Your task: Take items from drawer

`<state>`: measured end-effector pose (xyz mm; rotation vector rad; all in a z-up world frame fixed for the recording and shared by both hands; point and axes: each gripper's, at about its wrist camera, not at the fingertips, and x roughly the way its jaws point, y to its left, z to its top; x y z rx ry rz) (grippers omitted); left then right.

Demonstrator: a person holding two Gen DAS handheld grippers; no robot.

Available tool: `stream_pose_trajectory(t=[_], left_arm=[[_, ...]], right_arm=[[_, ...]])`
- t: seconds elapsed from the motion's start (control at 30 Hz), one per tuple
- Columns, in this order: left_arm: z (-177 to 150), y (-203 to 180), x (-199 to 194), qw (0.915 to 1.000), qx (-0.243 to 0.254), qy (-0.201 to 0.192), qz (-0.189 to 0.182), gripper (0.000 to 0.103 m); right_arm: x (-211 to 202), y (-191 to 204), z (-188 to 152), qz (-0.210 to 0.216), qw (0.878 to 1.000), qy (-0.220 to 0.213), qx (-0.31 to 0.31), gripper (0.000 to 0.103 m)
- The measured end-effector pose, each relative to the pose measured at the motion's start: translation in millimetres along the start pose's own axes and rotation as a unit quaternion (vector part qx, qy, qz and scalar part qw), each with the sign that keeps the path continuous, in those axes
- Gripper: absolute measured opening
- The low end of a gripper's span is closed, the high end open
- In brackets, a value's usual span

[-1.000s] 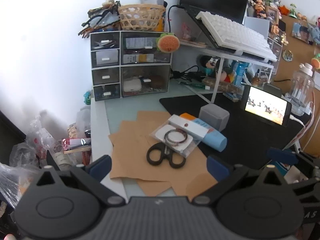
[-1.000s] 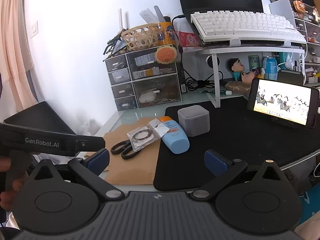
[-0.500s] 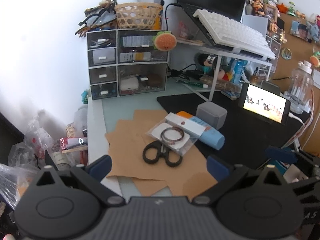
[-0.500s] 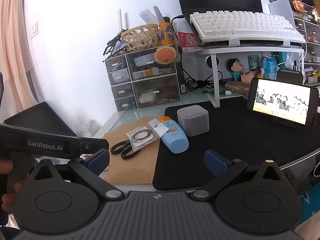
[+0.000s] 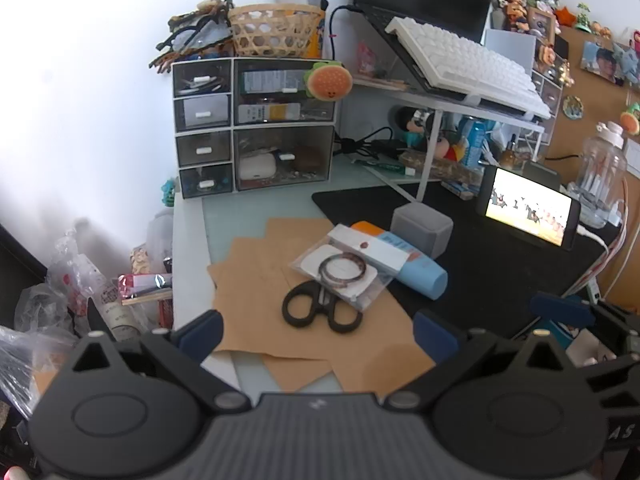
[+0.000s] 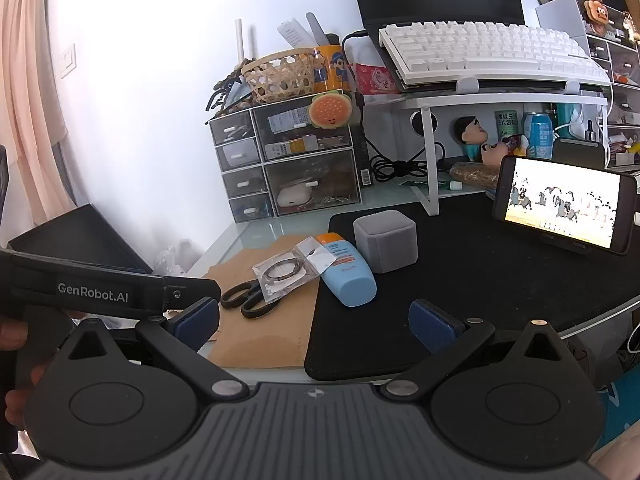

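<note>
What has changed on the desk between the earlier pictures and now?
Only the cameras moved slightly: in the left wrist view the drawer unit drifts a little left, so the left gripper shifted a bit. Nothing was grasped or released. Both grippers stay open and empty, the right gripper near still; drawers remain shut; scissors, bagged ring and blue tube lie unmoved.
</note>
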<state>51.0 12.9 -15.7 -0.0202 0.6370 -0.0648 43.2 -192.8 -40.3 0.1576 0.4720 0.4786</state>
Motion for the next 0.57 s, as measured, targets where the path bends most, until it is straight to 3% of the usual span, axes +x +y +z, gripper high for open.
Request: stream_pose_trajectory(t=[0.57], left_arm=[[-1.5,-1.3,1.2,1.0,-0.004,0.003,0.001,0.103]], right_arm=[[0.3,3.2,-0.1,-0.003,1.0,0.002,-0.001,0.103]])
